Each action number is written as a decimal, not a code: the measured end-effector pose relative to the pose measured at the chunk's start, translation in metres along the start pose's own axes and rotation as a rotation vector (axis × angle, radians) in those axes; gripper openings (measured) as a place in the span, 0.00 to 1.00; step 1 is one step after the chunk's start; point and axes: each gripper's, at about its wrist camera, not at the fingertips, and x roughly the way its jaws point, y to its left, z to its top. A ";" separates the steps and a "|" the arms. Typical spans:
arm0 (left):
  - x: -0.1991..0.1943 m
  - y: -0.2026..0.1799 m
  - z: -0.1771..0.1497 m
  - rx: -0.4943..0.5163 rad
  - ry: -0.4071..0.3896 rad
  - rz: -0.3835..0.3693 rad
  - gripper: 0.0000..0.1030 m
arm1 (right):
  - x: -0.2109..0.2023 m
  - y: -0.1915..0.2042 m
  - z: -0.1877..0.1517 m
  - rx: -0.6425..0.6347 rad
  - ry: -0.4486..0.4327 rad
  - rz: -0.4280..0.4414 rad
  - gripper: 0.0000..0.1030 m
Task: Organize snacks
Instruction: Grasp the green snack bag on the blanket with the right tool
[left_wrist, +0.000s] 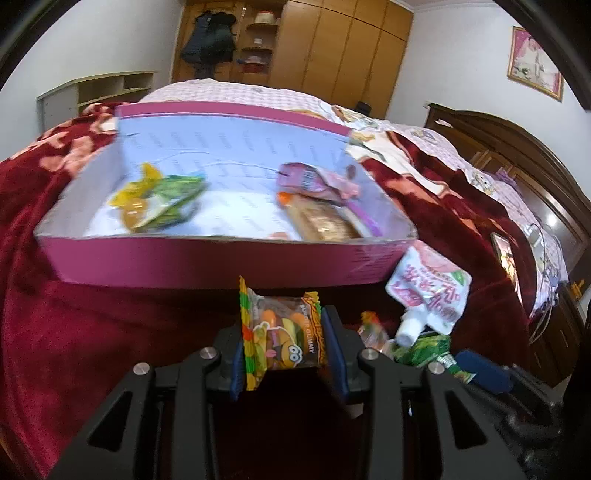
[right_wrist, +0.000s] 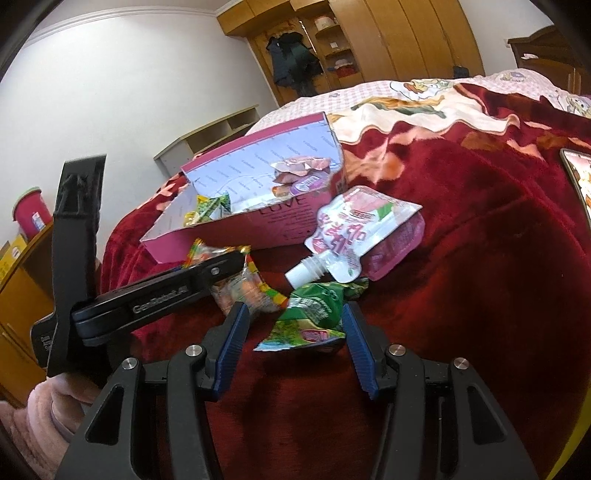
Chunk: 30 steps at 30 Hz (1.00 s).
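Note:
My left gripper (left_wrist: 286, 343) is shut on a burger gummy packet (left_wrist: 282, 338), held just in front of a pink box (left_wrist: 207, 258) on the red blanket. Inside the box lie a green-yellow packet (left_wrist: 159, 197), a purple packet (left_wrist: 314, 181) and a brown packet (left_wrist: 325, 219). My right gripper (right_wrist: 291, 332) is open around a green snack packet (right_wrist: 314, 314) on the blanket. A pink spouted pouch (right_wrist: 354, 229) leans by the box's corner; it also shows in the left wrist view (left_wrist: 430, 291). The left gripper (right_wrist: 159, 291) shows in the right wrist view, next to a clear candy packet (right_wrist: 247, 291).
The bed carries a red blanket (right_wrist: 480, 258) and a pink cartoon quilt (right_wrist: 424, 92). A phone (left_wrist: 506, 258) lies on the bed at the right. A wooden headboard (left_wrist: 535, 158) stands beyond it. A wardrobe (left_wrist: 332, 48) and a low shelf (left_wrist: 96, 88) stand at the back.

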 end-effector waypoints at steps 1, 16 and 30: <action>-0.004 0.005 -0.001 -0.005 -0.002 0.006 0.37 | 0.000 0.001 0.000 -0.003 0.000 0.001 0.53; -0.024 0.042 -0.028 0.013 -0.037 0.074 0.37 | 0.014 0.011 -0.006 -0.046 0.020 -0.134 0.53; -0.022 0.041 -0.031 0.025 -0.062 0.068 0.37 | 0.031 -0.001 -0.014 0.026 -0.005 -0.161 0.53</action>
